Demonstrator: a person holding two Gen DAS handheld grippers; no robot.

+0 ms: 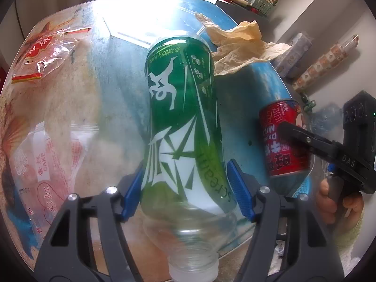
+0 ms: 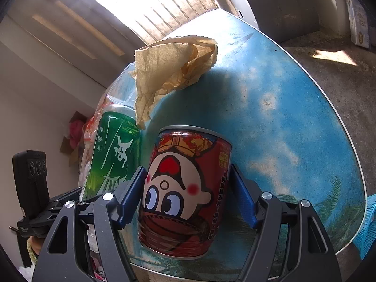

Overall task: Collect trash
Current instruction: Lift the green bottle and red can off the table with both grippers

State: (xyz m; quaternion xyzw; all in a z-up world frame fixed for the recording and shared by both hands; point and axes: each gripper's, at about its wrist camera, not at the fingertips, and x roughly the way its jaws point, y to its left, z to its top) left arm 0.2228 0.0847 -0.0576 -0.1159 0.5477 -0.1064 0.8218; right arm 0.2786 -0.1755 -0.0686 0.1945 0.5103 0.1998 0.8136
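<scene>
My left gripper (image 1: 186, 188) is shut on a green plastic bottle (image 1: 181, 117), uncapped neck toward the camera, held above the blue round table (image 1: 122, 82). My right gripper (image 2: 188, 199) is shut on a red milk-drink can (image 2: 185, 188) with a cartoon face, held above the table's near edge. The can (image 1: 284, 138) and the right gripper's finger (image 1: 305, 138) show at the right of the left wrist view. The bottle (image 2: 112, 155) shows left of the can in the right wrist view. A crumpled beige napkin (image 1: 239, 47) lies on the table beyond both, also in the right wrist view (image 2: 174, 72).
A clear wrapper with red print (image 1: 44, 54) and a pink cake wrapper (image 1: 47, 159) lie on the table's left. A clear plastic box (image 2: 119, 89) sits behind the bottle. A grey box (image 2: 277, 7) stands past the far edge. A blue basket (image 2: 370, 221) is at the lower right.
</scene>
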